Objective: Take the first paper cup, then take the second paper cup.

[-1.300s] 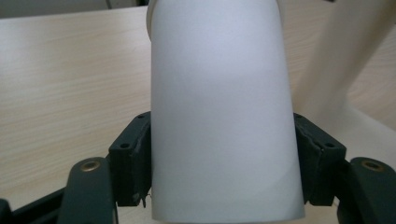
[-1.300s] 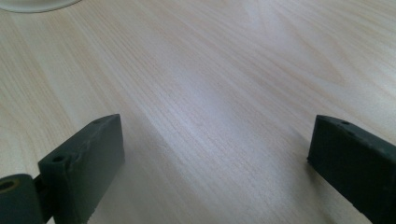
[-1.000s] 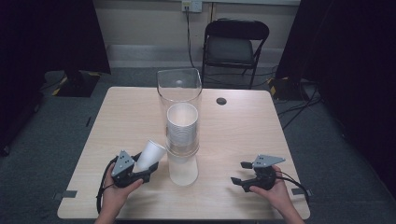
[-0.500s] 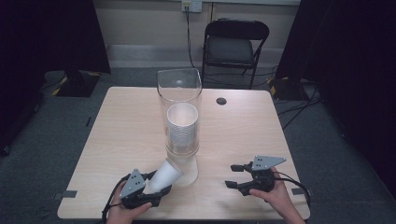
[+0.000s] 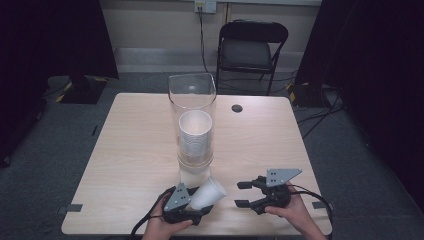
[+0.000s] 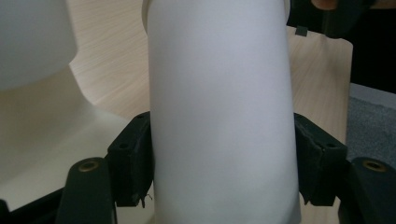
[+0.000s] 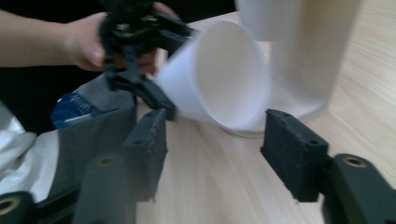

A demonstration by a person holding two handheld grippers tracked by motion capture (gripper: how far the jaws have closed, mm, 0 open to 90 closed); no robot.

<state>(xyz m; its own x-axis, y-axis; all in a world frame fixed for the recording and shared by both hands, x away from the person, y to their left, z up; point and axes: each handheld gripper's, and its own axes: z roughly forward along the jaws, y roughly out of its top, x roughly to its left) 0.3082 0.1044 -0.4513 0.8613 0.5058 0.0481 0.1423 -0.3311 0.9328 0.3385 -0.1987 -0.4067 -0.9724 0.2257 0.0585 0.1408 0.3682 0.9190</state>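
- high view: a wooden table [image 5: 130,145] carries a tall clear tube [image 5: 192,117] with a stack [image 5: 195,132] of white cups inside it. the tube stands in the middle of the table, past both hands.
- high view: the left gripper [image 5: 195,207] is at the near edge, just in front of the tube's foot. it holds a white cup [image 5: 208,193] tilted, mouth pointing up and toward the right gripper.
- high view: the right gripper [image 5: 242,194] sits to the right of the cup, near it but apart, jaws aimed at the cup. a black chair [image 5: 252,47] stands beyond the table.
- left gripper view: the cup [image 6: 222,107] stands between the two black pads [image 6: 130,163], and both pads press on its wall. the jaws are clamped on the cup. pale table shows behind it, and the tube's foot [image 6: 32,42] is blurred at upper left.
- right gripper view: the jaws stand partly apart with nothing between them; they have just been closing. the pads [image 7: 292,154] are clear of everything.
- right gripper view: ahead, the cup [image 7: 224,79] lies tilted with its open mouth facing this camera, gripped near its base by the left gripper [image 7: 140,70]. the person's hand [image 7: 86,44] is behind it. the tube's foot [image 7: 308,56] stands just beside the cup's rim; i cannot tell whether they touch.
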